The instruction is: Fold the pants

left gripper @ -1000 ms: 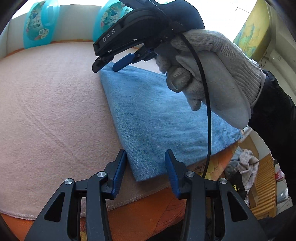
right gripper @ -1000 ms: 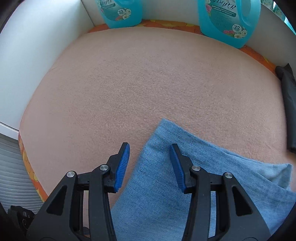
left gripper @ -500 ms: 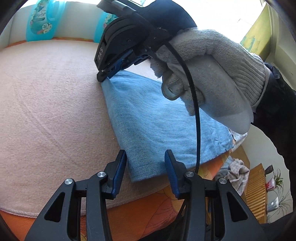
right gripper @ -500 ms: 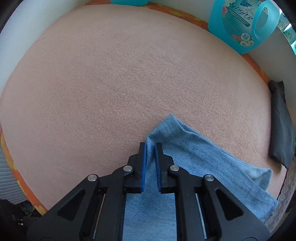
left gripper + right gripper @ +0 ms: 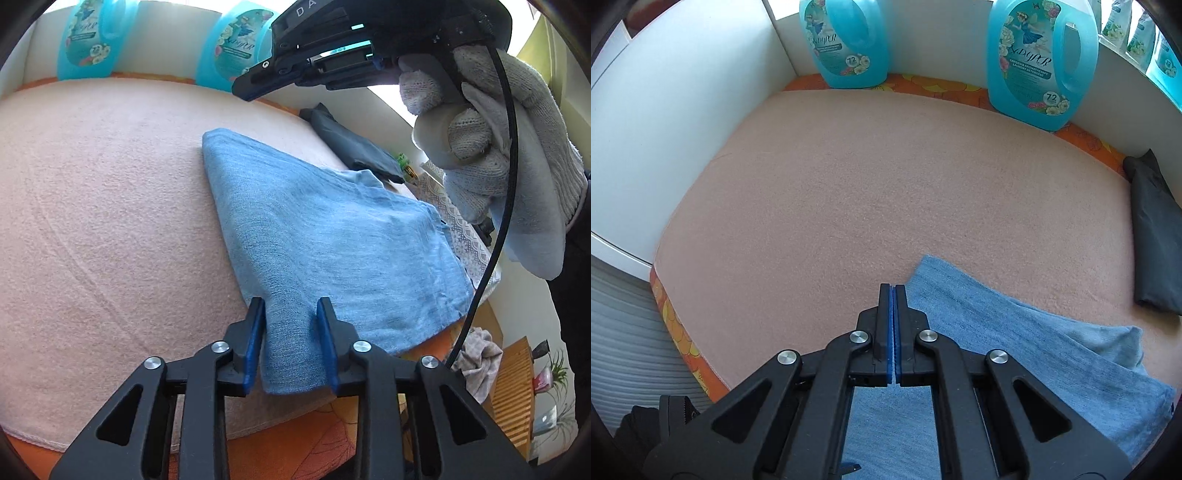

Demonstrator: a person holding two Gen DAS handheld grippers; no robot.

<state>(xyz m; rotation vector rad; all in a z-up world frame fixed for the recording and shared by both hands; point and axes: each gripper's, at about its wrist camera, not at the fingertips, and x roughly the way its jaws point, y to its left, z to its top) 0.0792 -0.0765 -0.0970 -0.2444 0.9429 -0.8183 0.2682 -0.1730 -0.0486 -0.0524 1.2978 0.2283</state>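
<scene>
The folded light-blue denim pants lie on the pink blanket; they also show in the right wrist view. My left gripper is open, with its blue pads on either side of the pants' near corner. My right gripper is shut and empty, raised above the pants' far corner. In the left wrist view it hangs high over the blanket, held by a gloved hand.
Two blue detergent jugs stand against the back wall. A folded dark garment lies at the blanket's right edge. A white wall bounds the left side. The orange floral sheet shows at the near edge.
My right gripper closed on the pants' far corner, then let it go and rose clear, still shut. My left gripper moved forward so its pads now straddle the near corner.
</scene>
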